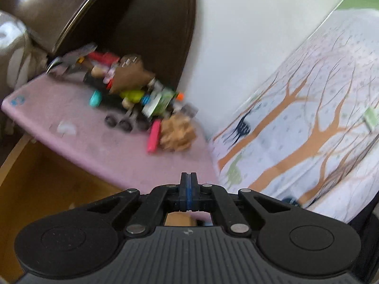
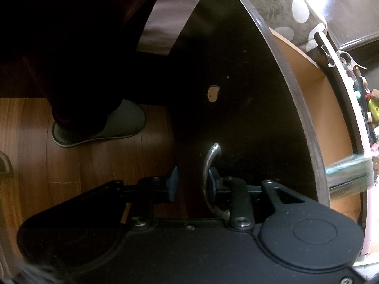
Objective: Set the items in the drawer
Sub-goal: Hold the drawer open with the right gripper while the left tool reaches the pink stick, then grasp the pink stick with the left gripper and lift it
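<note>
Drawer (image 2: pixel 248 118) pulled out | right tool (image 2: pixel 191 184) open, straddling metal handle (image 2: pixel 209 165) | left tool (image 1: pixel 188 189) closed, empty | toys (image 1: pixel 132 92) piled on pink desk (image 1: pixel 71 108)

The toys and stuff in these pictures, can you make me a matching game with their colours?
Things:
1. mat under the toy pile
2. marker at the front of the pile
3. drawer handle
4. slipper

Colours:
A. silver
B. grey-green
C. pale pink
D. bright pink

Pairs: 1-C, 2-D, 3-A, 4-B
</note>
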`<state>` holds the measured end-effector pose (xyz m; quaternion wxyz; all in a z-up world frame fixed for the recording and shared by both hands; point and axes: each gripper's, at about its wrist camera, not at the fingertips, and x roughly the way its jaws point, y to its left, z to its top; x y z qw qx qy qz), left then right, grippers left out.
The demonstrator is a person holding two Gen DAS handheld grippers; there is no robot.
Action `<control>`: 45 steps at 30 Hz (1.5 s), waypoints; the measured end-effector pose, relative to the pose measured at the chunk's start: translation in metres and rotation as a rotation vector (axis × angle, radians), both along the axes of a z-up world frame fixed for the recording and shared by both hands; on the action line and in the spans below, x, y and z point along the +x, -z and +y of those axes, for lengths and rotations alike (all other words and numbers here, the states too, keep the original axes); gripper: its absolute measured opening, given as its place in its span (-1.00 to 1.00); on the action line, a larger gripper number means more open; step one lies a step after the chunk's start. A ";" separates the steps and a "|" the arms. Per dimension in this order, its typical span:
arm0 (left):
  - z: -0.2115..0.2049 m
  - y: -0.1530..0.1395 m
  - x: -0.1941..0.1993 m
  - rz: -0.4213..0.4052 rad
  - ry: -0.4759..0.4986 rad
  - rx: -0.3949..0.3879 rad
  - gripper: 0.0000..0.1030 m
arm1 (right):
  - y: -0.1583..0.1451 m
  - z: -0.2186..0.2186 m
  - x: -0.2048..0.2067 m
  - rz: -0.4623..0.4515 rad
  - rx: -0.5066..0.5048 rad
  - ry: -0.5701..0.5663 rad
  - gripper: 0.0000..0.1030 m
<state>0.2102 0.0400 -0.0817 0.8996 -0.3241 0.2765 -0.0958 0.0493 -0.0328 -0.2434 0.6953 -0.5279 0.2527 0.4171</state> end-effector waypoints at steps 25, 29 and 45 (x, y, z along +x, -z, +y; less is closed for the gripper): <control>-0.041 0.022 0.062 0.050 0.102 0.496 0.65 | 0.000 0.001 0.000 -0.001 0.004 -0.008 -0.39; -0.053 0.015 0.085 0.001 0.110 0.598 0.65 | 0.000 0.002 0.000 -0.002 0.005 -0.008 -0.39; -0.069 0.030 0.179 0.015 0.123 0.740 -0.34 | 0.000 0.002 -0.001 -0.006 0.011 -0.013 -0.39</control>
